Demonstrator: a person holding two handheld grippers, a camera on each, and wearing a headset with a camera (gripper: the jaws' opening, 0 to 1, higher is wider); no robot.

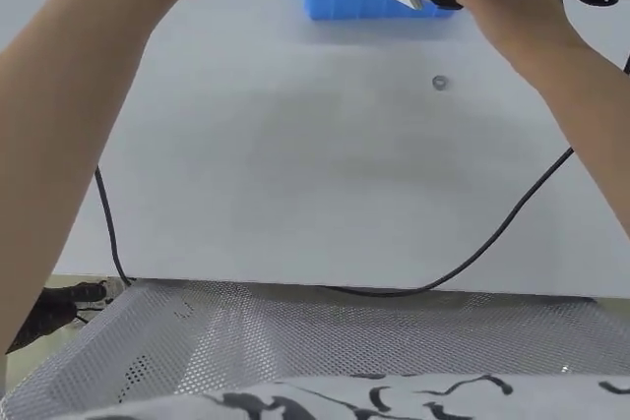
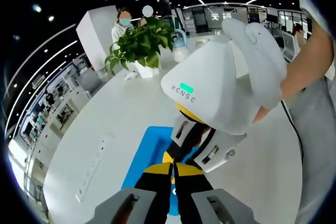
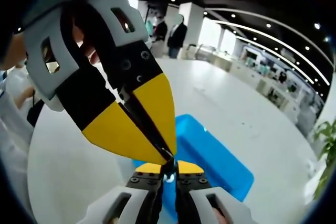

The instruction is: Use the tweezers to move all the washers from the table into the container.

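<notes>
Left gripper [image 2: 173,181]: jaws clamped on the tweezers, above the container.
Tweezers [image 3: 145,125]: thin dark blades, running from the left jaws down to the right jaws.
Container [image 1: 359,9]: blue, at the table's [image 1: 295,164] far side, below both grippers.
Right gripper [image 3: 168,171]: jaws drawn together on the tweezers' tip.
Washer [image 1: 439,83]: lies on the table near the container, apart from it.

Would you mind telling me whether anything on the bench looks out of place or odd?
One washer lies alone on the table, apart from the blue container; nothing looks spilled, askew or damaged.
</notes>
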